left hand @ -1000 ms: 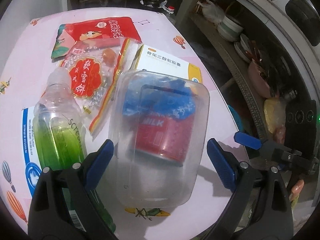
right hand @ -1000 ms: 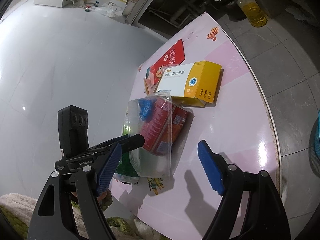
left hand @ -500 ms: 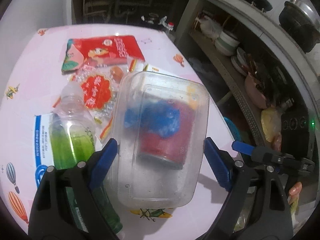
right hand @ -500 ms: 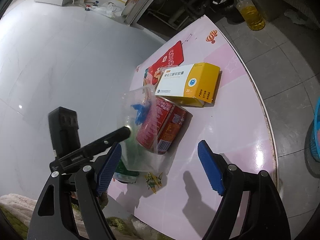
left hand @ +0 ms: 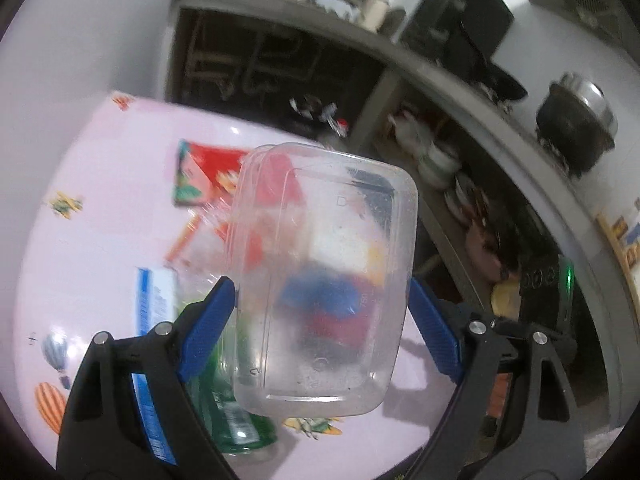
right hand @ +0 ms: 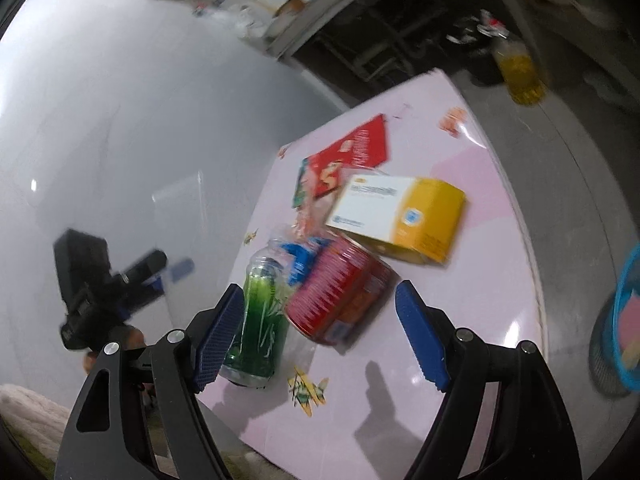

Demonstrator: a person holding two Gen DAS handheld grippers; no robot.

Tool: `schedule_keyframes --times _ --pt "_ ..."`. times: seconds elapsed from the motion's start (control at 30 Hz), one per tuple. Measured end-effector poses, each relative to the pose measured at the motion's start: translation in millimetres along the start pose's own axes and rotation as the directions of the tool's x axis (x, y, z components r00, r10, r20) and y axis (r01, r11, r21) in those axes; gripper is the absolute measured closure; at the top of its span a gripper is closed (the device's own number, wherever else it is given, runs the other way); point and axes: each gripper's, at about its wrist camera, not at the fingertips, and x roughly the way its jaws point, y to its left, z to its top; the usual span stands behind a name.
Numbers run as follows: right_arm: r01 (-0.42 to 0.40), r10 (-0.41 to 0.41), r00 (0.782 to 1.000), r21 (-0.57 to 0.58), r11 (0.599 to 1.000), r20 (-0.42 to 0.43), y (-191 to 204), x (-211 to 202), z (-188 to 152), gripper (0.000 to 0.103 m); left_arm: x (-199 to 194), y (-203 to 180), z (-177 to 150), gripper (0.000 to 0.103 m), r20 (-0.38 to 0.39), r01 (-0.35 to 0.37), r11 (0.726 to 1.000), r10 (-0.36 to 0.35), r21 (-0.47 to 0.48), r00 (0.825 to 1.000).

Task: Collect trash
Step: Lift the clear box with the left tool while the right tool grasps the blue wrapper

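Jaws of the left gripper clench a clear plastic container, raised off the counter; right gripper gapes above a red can. Judged: container goes to the blue bin right of those jaws

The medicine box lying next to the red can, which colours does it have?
The medicine box is white on its top face and yellow on its end, clearest in the right wrist view.

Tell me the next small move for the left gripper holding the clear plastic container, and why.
Probably carry the clear rectangular plastic container toward the blue mesh basket beside the table. The left gripper grips it clear of the pink table, where the red can and green bottle lie uncovered.
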Motion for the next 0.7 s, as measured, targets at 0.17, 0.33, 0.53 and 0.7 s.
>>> schedule_keyframes --times 0.17,0.33,0.53,0.7 --pt "0.056 -0.072 0.996 -0.253 0.966 -0.055 50.6 41.7 17.4 0.027 -13.0 18.6 4.9 0.020 0.048 -0.048 0.998 0.050 -0.033 0.998" --pt "0.147 -0.229 0.963 -0.438 0.887 -0.141 76.4 94.6 25.0 0.033 -11.9 31.0 2.2 0.020 0.041 -0.061 0.997 0.063 -0.055 0.997" --pt "0.221 -0.391 0.900 -0.569 0.792 -0.194 83.1 138.1 23.9 0.052 -10.9 37.6 0.9 0.020 0.047 -0.058 0.997 0.061 -0.057 0.997" --pt "0.238 -0.435 0.875 -0.592 0.770 -0.213 80.6 143.9 24.0 0.079 -12.6 39.6 -2.1 0.020 0.054 -0.054 0.997 0.057 -0.053 0.997"
